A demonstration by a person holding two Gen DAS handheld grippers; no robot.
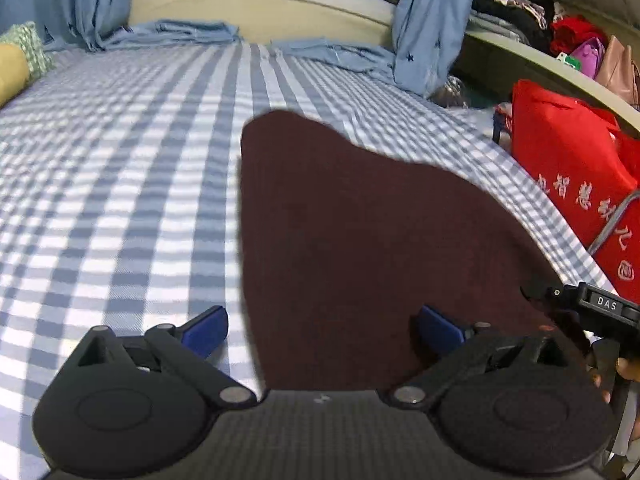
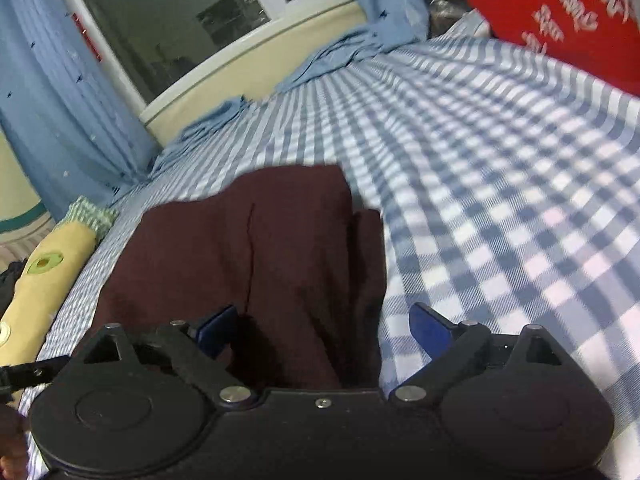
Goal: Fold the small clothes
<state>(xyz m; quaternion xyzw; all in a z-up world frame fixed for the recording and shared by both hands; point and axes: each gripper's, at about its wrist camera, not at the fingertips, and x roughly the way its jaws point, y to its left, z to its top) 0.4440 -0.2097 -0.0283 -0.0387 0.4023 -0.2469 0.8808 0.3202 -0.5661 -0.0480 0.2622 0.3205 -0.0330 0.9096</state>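
Observation:
A dark maroon garment [image 1: 360, 248] lies flat on the blue-and-white checked bedsheet [image 1: 120, 160]. My left gripper [image 1: 324, 330] hovers over its near edge with jaws wide apart and nothing pinched; its left blue pad [image 1: 206, 330] is over the sheet and its right pad [image 1: 440, 330] over the cloth. In the right wrist view the same maroon garment [image 2: 260, 260] shows a folded layer and a crease. My right gripper [image 2: 322, 330] stands open above the cloth's near right edge, pads clear of the fabric. The other tool shows at the right edge [image 1: 600, 308].
A red bag with white lettering [image 1: 572, 184] stands at the bed's right side under a shelf of clothes and bags [image 1: 576, 40]. Blue curtains [image 1: 432, 20] hang down onto the far end of the bed. A yellow bolster [image 2: 44, 280] lies along the left edge.

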